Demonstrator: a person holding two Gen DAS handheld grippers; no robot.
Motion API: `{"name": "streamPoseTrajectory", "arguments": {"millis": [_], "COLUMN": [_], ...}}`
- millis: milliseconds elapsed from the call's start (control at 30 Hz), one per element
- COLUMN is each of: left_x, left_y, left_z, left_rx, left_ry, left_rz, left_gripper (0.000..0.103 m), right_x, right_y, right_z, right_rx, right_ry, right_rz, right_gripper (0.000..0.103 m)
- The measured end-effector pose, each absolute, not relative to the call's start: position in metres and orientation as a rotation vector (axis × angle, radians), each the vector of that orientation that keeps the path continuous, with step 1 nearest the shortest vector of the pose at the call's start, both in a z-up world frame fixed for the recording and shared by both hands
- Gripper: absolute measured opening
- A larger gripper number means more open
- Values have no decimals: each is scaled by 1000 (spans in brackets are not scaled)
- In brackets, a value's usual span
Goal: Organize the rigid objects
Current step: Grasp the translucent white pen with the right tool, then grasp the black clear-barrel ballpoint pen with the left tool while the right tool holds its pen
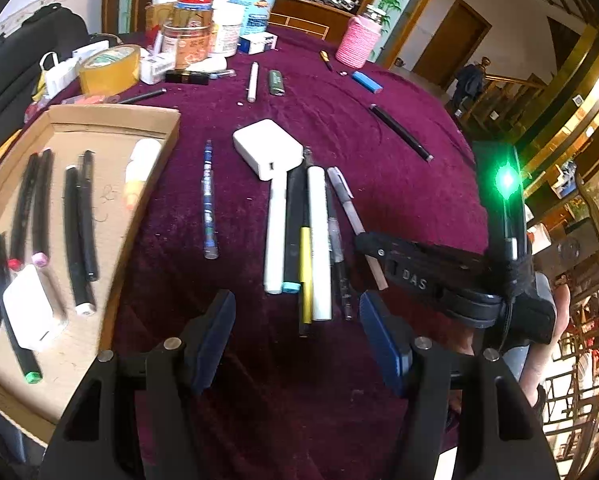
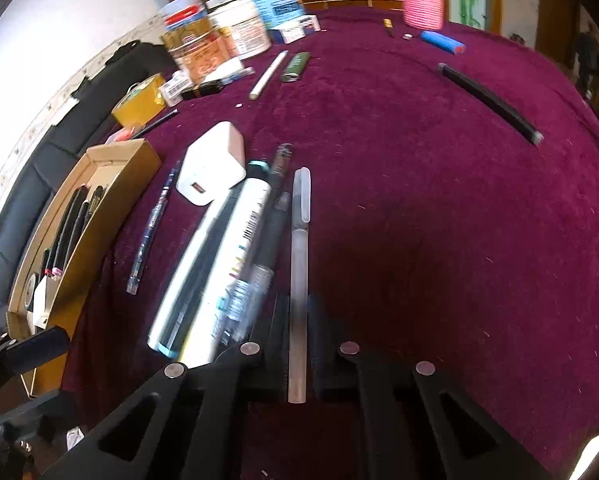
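Right hand-held gripper point(image 2: 298, 320) clamps frosted pen point(image 2: 299, 264), cap end pointing forward.

Both views are bright with daylight and strongly bowed by the fisheye, with black corners. In the left wrist view a green LED point(image 1: 506, 180) flares at three o'clock, and the cardboard tray point(image 1: 111, 120) smears at nine o'clock. In the right wrist view the bundled markers point(image 2: 227, 264) streak with motion blur, a soft shadow pools on the maroon cloth point(image 2: 439, 200) at centre, and glare burns at five o'clock.

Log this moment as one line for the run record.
left gripper: open, above pen cluster | right gripper: shut on frosted pen | cardboard tray: holds markers
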State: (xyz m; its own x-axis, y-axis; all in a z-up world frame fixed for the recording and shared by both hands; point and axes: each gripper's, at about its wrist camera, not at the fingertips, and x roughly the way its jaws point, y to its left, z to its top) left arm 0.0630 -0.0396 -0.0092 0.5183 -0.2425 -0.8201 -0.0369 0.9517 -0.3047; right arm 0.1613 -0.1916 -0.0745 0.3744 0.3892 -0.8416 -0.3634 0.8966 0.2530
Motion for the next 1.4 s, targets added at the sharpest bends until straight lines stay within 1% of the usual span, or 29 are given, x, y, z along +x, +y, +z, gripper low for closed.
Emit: {"name": "streamPoseTrajectory", "arguments": {"millis": [200, 267, 333, 400, 467, 567, 700, 867, 900, 967, 1000, 1300, 1333, 1367, 1400], "left_x": [79, 88, 93, 100, 108, 118, 128, 135, 137, 141, 141, 113, 113, 115, 117], "left_y": [-66, -79, -93, -101, -105, -110, -118, -125, -126, -127, -127, -138, -140, -140, -139], "left_z": [-21, -29, -32, -37, -43, -50, -58, -60, -60, -61, -62, -61, -60, -60, -59], "left_rx": [-274, -272, -216, -198, -208, -195, -160, -131, -127, -93, -83, -37, -30, -33, -42], "left_ry": [1071, 1114, 1105, 1120, 1147, 1169, 1204, 1197, 1194, 1187, 1184, 1186, 1180, 1179, 1179], "left_rz": [-194, -224, -231, -232, -246, -229, -202, -178, -173, -131, -123, -227, -229, -231, -227], "left_gripper": [64, 61, 61, 56, 48, 44, 42, 41, 39, 18, 17, 15, 16, 23, 26], "right_x": [156, 158, 158, 158, 158, 160, 160, 158, 158, 158, 158, 160, 160, 161, 161], "right_y": [-234, -247, -251, -252, -252, -254, -257, -260, -260, -261, -261, -266, -267, -267, -268], "right_z": [-75, -77, -79, -80, -80, -80, -80, -79, -79, -79, -79, -80, -81, -81, -81], "right_rx": [57, 121, 146, 164, 173, 200, 228, 213, 218, 222, 223, 259, 263, 270, 277], "right_ry": [1066, 1061, 1045, 1038, 1033, 1036, 1037, 1016, 1017, 1017, 1017, 1022, 1024, 1027, 1028], "right_rz": [406, 453, 477, 481, 479, 486, 486, 434, 435, 437, 437, 440, 440, 442, 444], "right_gripper": [7, 7, 7, 7, 7, 7, 7, 7, 7, 8, 8, 7, 7, 7, 7]}}
